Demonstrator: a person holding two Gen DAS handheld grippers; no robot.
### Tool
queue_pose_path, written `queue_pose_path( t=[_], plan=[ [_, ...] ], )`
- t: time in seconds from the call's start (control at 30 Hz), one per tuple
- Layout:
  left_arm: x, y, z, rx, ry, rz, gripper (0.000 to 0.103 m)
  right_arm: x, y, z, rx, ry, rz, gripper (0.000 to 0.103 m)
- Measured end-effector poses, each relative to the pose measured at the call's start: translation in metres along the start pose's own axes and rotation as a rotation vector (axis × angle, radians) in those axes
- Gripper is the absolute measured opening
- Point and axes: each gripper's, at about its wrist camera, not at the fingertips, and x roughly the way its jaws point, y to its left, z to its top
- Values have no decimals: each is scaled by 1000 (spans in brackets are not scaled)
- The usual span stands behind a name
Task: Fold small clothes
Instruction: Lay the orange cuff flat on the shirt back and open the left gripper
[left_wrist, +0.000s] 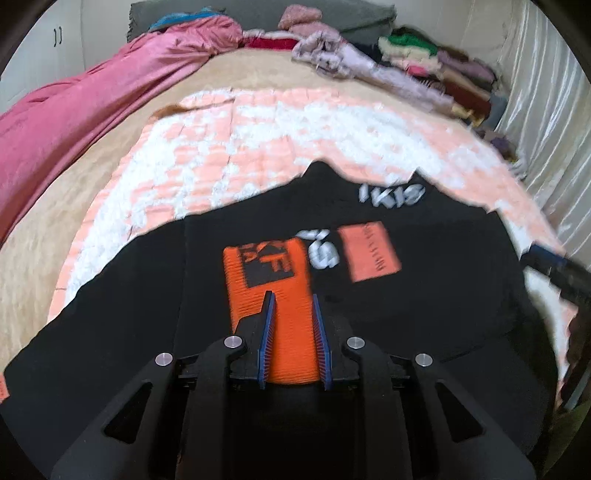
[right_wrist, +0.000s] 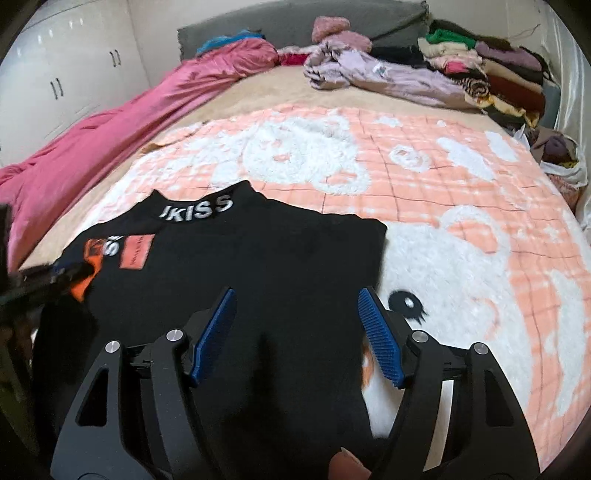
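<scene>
A black sweater (left_wrist: 406, 314) (right_wrist: 277, 251) lies flat on the bed, its collar (right_wrist: 195, 210) lettered in white at the far end. Its orange ribbed cuff (left_wrist: 273, 280) rests on the chest beside an orange patch (left_wrist: 369, 253). My left gripper (left_wrist: 293, 295) is down over this cuff with its jaws a little apart. The cuff is wider than the gap and lies flat between and under the blue pads. My right gripper (right_wrist: 297, 295) stands open above the sweater's right half, with nothing between its fingers. Each gripper appears blurred at the edge of the other's view.
The sweater rests on a fluffy peach and white blanket (right_wrist: 461, 221). A pink quilt (left_wrist: 74, 110) runs along the left side. A lilac garment (right_wrist: 388, 77) and a pile of folded clothes (right_wrist: 480, 74) sit at the far right. White wardrobe doors (right_wrist: 55, 74) stand left.
</scene>
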Motion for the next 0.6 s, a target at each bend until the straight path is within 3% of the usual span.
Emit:
queue_pose_path(
  t=[0.07, 0.37, 0.6],
  plan=[
    [5, 6, -2, -8, 14, 8, 28, 15, 2, 9, 3, 21, -1, 62],
    [8, 14, -3, -35, 26, -28, 28, 64, -8, 21, 48, 104, -64, 61],
    [4, 18, -2, -68, 17, -63, 28, 36, -6, 18, 45, 48, -41, 61]
  ],
)
